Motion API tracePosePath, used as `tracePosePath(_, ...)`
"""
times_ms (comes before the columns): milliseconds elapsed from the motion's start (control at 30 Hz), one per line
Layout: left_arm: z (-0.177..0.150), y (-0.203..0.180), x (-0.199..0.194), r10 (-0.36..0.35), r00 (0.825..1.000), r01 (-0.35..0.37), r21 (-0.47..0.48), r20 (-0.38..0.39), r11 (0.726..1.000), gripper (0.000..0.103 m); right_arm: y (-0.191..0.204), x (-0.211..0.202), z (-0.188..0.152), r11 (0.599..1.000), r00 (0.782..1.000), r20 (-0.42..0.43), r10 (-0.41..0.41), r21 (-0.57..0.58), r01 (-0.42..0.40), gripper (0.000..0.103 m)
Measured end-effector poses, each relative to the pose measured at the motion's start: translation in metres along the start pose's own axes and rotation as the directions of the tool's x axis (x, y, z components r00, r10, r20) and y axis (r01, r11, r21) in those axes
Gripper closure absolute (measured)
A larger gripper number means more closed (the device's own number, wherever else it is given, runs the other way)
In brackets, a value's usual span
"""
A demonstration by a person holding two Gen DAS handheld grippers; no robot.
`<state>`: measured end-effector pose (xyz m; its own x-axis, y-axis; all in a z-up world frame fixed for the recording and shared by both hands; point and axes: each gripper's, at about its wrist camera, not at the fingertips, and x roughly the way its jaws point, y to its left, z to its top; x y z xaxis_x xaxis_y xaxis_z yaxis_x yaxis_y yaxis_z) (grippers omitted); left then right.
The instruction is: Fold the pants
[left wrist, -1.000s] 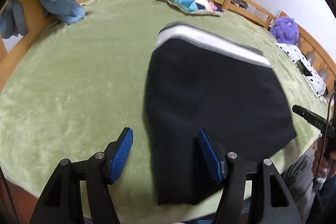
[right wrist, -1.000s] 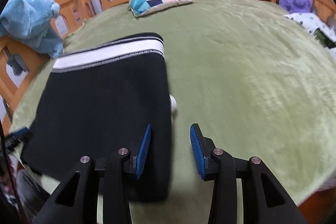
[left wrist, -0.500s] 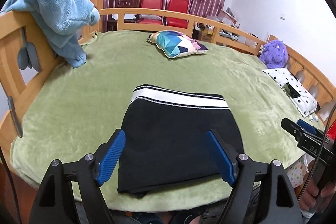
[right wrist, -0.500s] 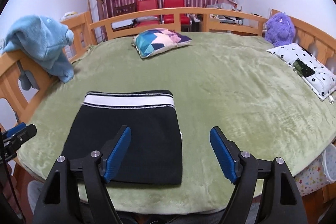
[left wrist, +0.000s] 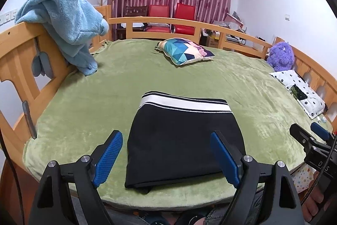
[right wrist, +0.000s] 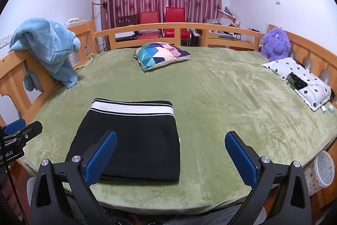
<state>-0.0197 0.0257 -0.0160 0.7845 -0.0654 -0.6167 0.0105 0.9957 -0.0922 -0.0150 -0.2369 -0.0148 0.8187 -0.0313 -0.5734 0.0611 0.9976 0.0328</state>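
Black pants (left wrist: 181, 140) with a white striped waistband lie folded into a compact rectangle near the front edge of the green blanket; they also show in the right wrist view (right wrist: 134, 140). My left gripper (left wrist: 168, 158) is open and empty, held back above the bed's front edge with the pants between its fingers in view. My right gripper (right wrist: 171, 158) is open and empty, held back at the front edge, to the right of the pants. Neither touches the pants.
A wooden rail (left wrist: 189, 23) rings the bed. A blue plush blanket (left wrist: 69, 24) hangs on the left rail. A patterned pillow (left wrist: 185, 51) lies at the back, a purple plush toy (right wrist: 276, 44) and a white flowered cushion (right wrist: 301, 81) at the right.
Both grippers have pulled back and up from the pants toward the front edge, and both have opened wider. The folded pants stay flat on the blanket.
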Motion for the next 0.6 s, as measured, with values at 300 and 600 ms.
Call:
tracePosePath(300, 0.0, 0.005, -0.005, 0.004, 1.0, -0.004, -0.023, 0.008, 1.0, 0.018, -0.002, -0.007, -0.001, 1.0, 1.0, 0.005, 0.003, 0.009, -0.003, 0.002)
tracePosePath(600, 0.0, 0.004, -0.008, 0.007, 1.0, -0.006, -0.024, 0.013, 1.0, 0.018, -0.001, -0.016, -0.002, 1.0, 1.0, 0.019, 0.003, 0.017, -0.004, 0.002)
